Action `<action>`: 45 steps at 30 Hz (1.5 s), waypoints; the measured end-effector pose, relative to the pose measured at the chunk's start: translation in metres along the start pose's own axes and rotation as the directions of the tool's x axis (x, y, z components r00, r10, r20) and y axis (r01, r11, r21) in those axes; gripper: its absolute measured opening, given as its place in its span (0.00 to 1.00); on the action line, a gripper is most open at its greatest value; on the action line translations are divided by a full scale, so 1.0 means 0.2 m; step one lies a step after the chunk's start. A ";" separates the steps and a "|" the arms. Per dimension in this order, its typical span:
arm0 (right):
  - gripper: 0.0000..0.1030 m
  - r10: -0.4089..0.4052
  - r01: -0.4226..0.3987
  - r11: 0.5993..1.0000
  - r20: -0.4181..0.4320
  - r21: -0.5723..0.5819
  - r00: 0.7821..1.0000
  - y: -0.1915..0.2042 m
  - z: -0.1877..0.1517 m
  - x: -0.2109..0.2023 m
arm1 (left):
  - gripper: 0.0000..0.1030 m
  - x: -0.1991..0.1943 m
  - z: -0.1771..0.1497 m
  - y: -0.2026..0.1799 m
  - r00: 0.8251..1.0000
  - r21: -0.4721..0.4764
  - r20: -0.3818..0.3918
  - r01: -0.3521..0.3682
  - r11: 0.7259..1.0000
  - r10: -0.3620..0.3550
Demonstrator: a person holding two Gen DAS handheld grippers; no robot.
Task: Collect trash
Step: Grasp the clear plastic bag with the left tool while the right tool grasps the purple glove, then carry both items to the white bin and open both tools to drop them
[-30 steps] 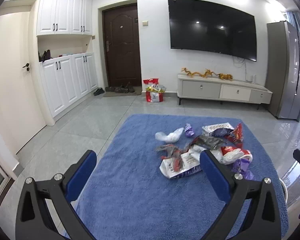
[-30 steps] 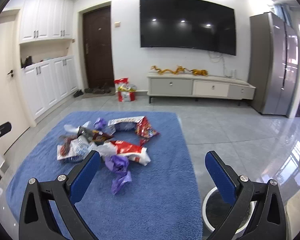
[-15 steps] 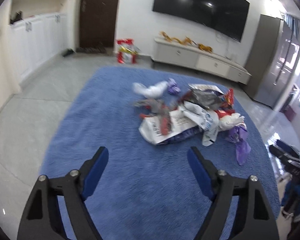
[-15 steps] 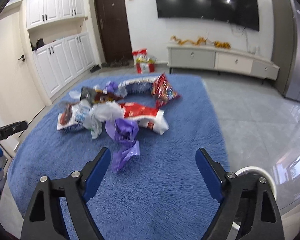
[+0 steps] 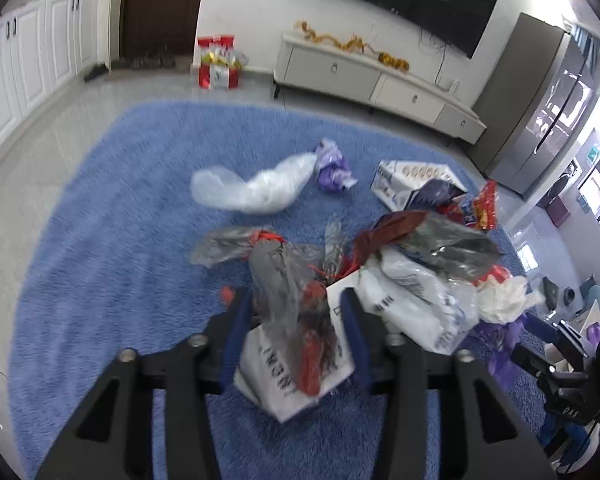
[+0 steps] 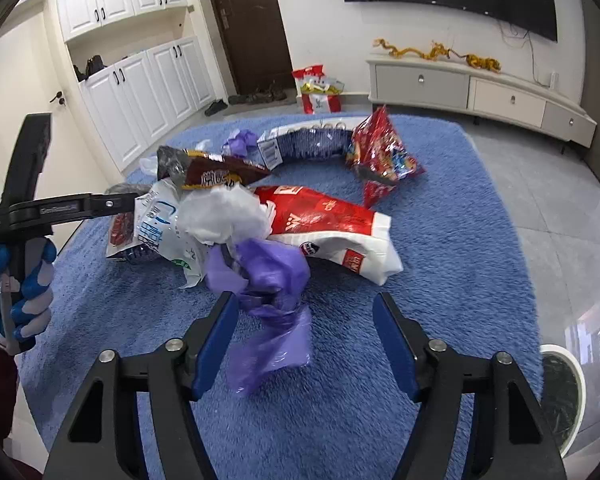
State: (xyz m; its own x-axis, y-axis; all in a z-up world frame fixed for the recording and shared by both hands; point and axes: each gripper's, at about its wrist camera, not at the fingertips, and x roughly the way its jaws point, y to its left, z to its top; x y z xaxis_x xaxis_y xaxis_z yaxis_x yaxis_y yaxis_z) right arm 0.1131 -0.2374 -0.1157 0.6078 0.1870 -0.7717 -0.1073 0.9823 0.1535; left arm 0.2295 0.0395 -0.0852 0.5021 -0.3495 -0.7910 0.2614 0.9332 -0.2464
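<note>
Trash pile (image 5: pixel 400 280) lies on the blue rug (image 5: pixel 100 272). Left gripper (image 5: pixel 296 332) is narrowed around a grey-red wrapper (image 5: pixel 296 320) (contact blurred); right gripper (image 6: pixel 302 344) is wide around a purple bag (image 6: pixel 268 300). White bin (image 6: pixel 562 396) beside the rug is cut off.

Shaggy blue cloth rug (image 6: pixel 460 216); crinkly glossy plastic wrappers (image 6: pixel 332 224); thin purple bag (image 6: pixel 268 304); glossy floor tiles (image 6: pixel 560 216).

Left tool (image 5: pixel 296 312) low, angled down, fingers narrowed but a gap remains, wrapper (image 5: pixel 296 320) between the blue pads. Right tool (image 6: pixel 306 336) low, fingers spread wide, bag (image 6: pixel 268 296) in the gap, near the left pad. Left hand (image 6: pixel 18 292), in a blue-and-white glove, wraps the left tool's handle.
</note>
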 end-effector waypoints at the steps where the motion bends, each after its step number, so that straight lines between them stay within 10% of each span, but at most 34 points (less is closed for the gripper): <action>1: 0.61 0.009 -0.009 1.000 -0.008 0.003 1.000 0.00 0.00 0.02 | 0.30 0.02 0.00 0.01 1.000 -0.005 -0.010 -0.001 1.000 0.001; 8: 0.22 0.088 -0.088 0.996 -0.020 -0.002 0.996 0.03 0.00 0.05 | 0.16 -0.06 -0.02 0.04 1.000 -0.056 0.029 0.010 0.998 -0.009; 18: 0.06 0.176 -0.176 0.984 0.033 0.017 0.984 0.05 -0.05 -0.06 | 0.15 -0.45 -0.13 -0.06 0.989 -0.027 0.145 -0.010 1.000 0.014; 26: 0.06 0.164 -0.177 0.982 0.168 0.070 0.972 -0.11 -0.16 -0.38 | 0.15 -0.57 -0.18 -0.54 0.983 0.155 0.153 0.075 0.985 -0.099; 33: 0.06 -0.021 -0.036 0.978 0.268 0.206 0.963 -0.53 -0.32 -0.70 | 0.15 -0.38 -0.23 -1.24 0.967 0.373 0.016 0.230 0.899 -0.254; 45: 0.08 -0.318 0.241 0.851 0.091 0.467 0.944 -1.30 -0.64 -0.68 | 0.17 0.23 -0.40 -2.21 0.909 0.526 -0.285 0.414 0.743 -0.304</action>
State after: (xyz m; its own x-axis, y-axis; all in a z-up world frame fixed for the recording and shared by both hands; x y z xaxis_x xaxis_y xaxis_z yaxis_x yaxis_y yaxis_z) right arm -0.0424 -0.5158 -0.1302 0.6791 -0.1363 -0.7213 0.4227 0.8759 0.2325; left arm 0.0720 -0.3822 -0.0575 0.1417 -0.5779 -0.8037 0.8356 0.5052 -0.2159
